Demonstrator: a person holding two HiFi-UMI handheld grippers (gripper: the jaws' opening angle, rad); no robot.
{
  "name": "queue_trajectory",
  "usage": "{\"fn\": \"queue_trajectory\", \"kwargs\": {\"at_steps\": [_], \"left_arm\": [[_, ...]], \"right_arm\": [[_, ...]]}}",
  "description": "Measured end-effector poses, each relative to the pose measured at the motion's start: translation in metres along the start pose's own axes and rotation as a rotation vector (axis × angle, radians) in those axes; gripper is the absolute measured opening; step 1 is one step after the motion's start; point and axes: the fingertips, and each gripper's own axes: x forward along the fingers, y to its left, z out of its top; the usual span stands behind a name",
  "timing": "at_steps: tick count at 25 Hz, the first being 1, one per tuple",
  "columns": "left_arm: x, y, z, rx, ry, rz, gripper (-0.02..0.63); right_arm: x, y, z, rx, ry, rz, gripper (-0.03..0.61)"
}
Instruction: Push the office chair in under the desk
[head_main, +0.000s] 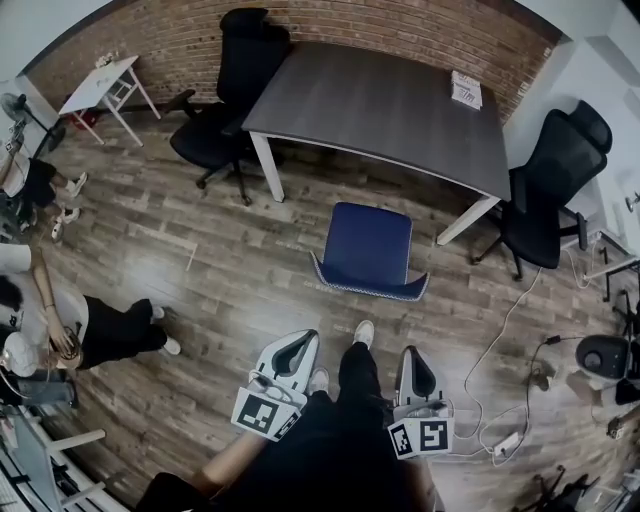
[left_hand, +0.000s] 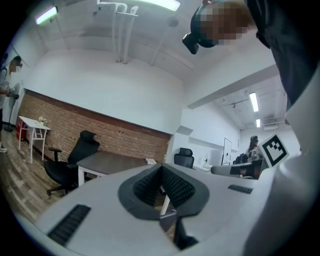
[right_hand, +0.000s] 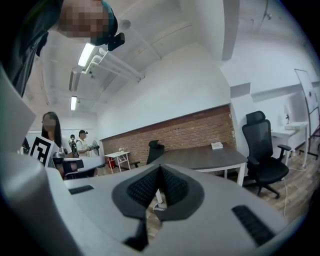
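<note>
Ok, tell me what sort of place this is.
Most likely an office or shared workroom: a large grey desk stands by a brick wall, with black office chairs at either side of it.

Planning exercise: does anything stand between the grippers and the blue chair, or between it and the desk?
Nothing visible: only floor lies between left gripper, right gripper and chair, and between chair and desk.
</note>
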Motion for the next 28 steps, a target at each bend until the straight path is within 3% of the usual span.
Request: {"fn": "queue_trajectory", "kwargs": {"at_steps": [14, 21, 28], "left_arm": [[0.136, 0.018, 0.0, -0.008, 0.078, 0.048, 0.007], [0.182, 0.02, -0.006, 0.05, 0.119, 0.055, 0.007], [0.214, 0.02, -0.022, 0.146, 0.197, 0.034, 0.008]], "right_arm": [[0.103, -0.106, 0.027, -0.02, 0.041, 0.055, 0.0], [0.146, -0.134, 0.023, -0.084, 0.11, 0.215, 0.0], [0.174, -0.158, 0.013, -0.096, 0.166, 0.304, 0.0]]}}
